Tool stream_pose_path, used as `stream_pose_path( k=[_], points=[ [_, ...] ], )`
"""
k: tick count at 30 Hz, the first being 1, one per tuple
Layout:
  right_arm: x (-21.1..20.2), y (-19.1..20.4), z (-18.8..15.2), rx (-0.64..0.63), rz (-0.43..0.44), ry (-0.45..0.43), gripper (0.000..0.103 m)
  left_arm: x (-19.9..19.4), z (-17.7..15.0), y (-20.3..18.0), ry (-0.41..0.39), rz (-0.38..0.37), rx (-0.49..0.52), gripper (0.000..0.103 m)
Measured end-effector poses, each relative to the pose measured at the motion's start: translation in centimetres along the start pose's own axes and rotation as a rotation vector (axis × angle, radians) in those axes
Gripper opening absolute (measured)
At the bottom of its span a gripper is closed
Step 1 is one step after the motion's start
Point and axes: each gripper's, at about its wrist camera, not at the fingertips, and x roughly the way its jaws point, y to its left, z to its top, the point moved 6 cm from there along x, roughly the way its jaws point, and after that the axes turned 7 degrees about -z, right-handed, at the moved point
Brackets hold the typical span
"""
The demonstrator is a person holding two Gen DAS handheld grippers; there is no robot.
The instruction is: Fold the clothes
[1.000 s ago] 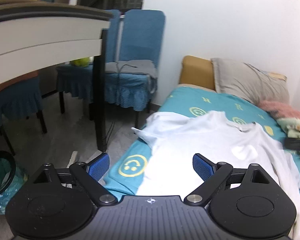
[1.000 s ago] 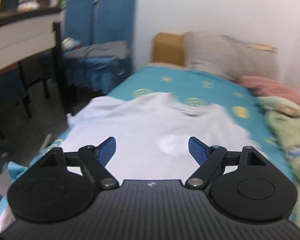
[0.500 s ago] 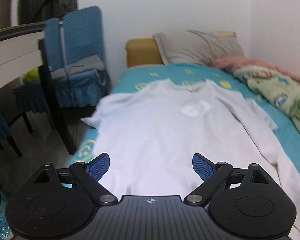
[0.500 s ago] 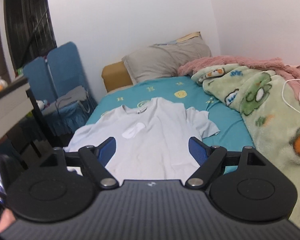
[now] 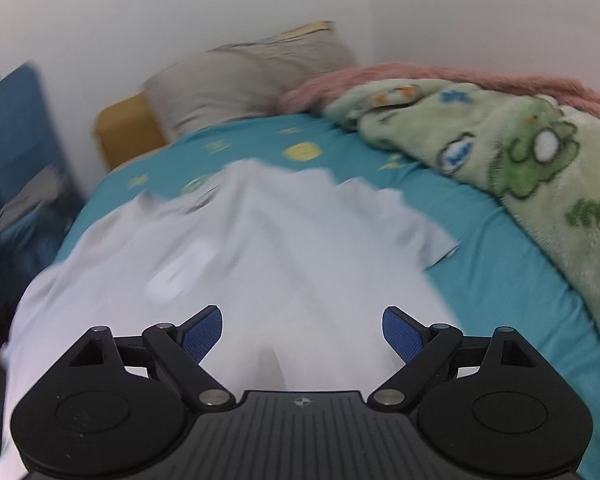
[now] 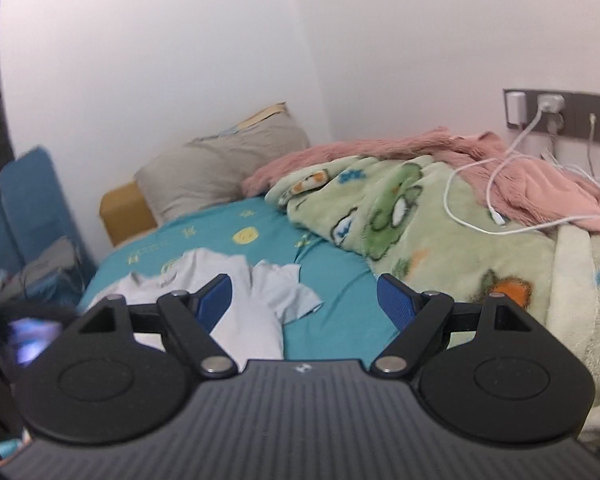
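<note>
The bed's teal sheet [image 5: 500, 248] fills mid-frame, a green cartoon blanket [image 5: 520, 152] heaped along its right. The white T-shirt [image 5: 260, 248] lies spread flat across the lower centre, collar toward the grey pillow [image 5: 244, 80] at upper centre. The left gripper [image 5: 302, 330] hangs above it, jaws wide and closing slightly, nothing between. The right gripper [image 6: 304, 300] is spread too, holding nothing.

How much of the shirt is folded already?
None yet. The shirt lies spread flat on the bed, sleeves out. The left gripper is above it, jaws closing slightly on nothing; the right gripper is open and empty. All folds remain.
</note>
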Motion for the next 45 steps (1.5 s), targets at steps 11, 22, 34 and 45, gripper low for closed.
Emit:
stream_pose_path(
  k=[11, 22, 34, 45],
  points=[
    [3.1, -4.1, -0.5, 0.097, -0.147, -0.148, 0.081, 17.4, 8.3, -10.5, 0.067, -0.085, 0.125, 0.077],
    [6.0, -4.8, -2.4, 0.193, -0.112, 0.004, 0.081, 21.8, 7.5, -7.8, 0.187, -0.084, 0.049, 0.008],
    [5.7, -6.5, -2.5, 0.298, -0.135, 0.015, 0.081, 17.0, 14.6, -7.8, 0.037, -0.307, -0.147, 0.005],
    [6.3, -6.0, -2.7, 0.266, -0.138, 0.007, 0.081, 11.9, 12.6, -6.6, -0.039, -0.347, -0.183, 0.085]
  ],
)
